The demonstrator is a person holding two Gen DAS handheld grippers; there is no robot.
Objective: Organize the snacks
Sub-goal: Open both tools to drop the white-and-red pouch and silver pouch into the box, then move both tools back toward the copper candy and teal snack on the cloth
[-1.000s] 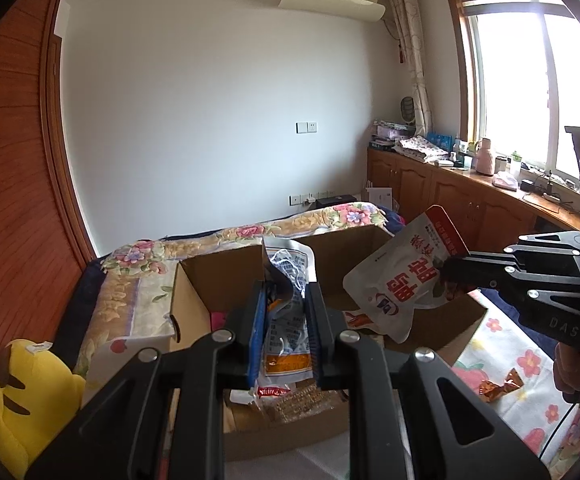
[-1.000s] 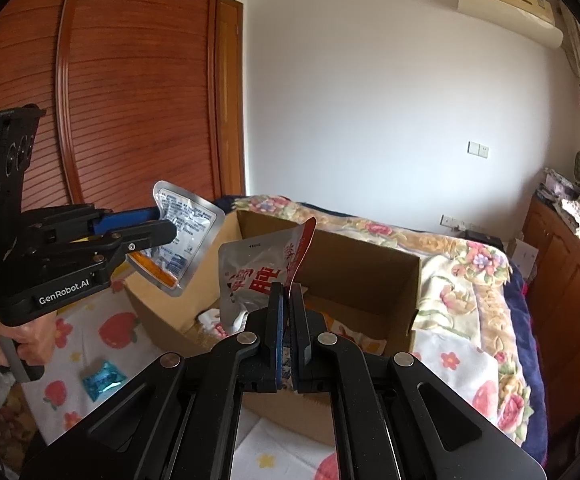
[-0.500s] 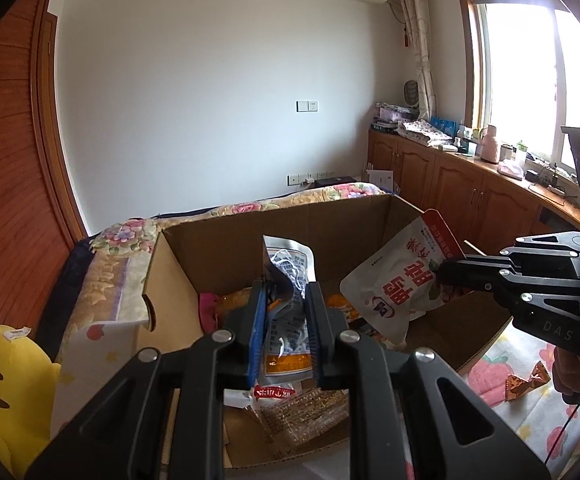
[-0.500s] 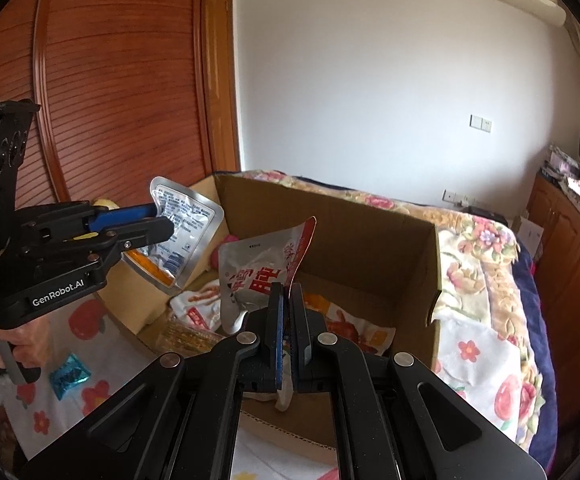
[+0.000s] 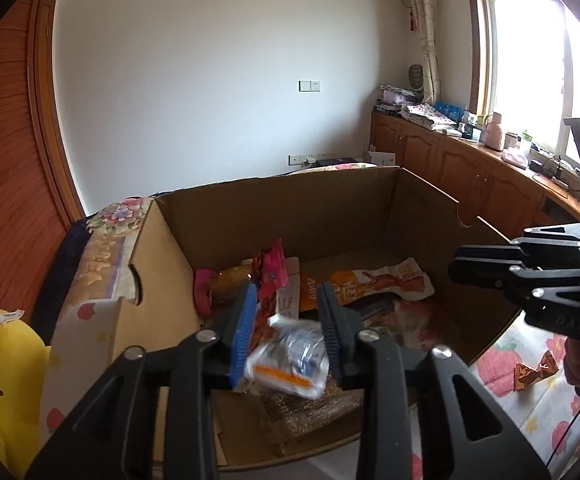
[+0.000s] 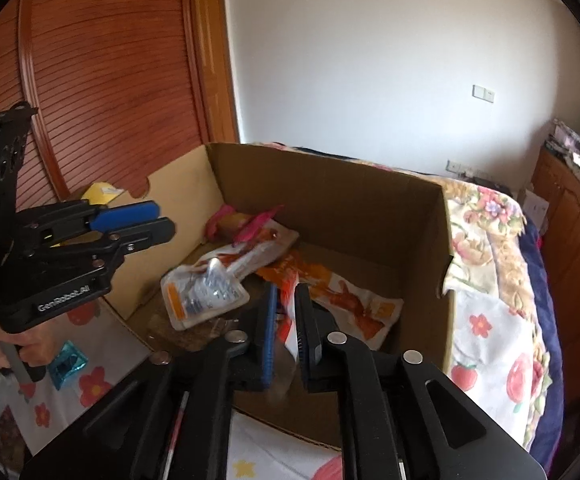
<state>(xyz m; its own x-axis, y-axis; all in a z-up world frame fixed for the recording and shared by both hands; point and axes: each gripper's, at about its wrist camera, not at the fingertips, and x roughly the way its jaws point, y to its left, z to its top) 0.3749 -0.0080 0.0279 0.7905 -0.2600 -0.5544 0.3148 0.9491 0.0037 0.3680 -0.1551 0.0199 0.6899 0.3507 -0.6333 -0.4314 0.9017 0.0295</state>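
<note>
Packet [image 6: 203,294] (silver, orange-edged) lies loose in the box [image 6: 330,184], both grippers' fingers [image 5: 245,320] parted, empty.

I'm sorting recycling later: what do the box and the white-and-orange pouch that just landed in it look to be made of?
The box looks like plain brown corrugated cardboard, matte, with raw cut edges and a notched flap. The pouch seems to be thin plastic or foil-laminate film: glossy, crinkled, catching highlights, with a flat sealed edge. It is motion-blurred in the left wrist view, so foil versus plain plastic stays uncertain.
</note>
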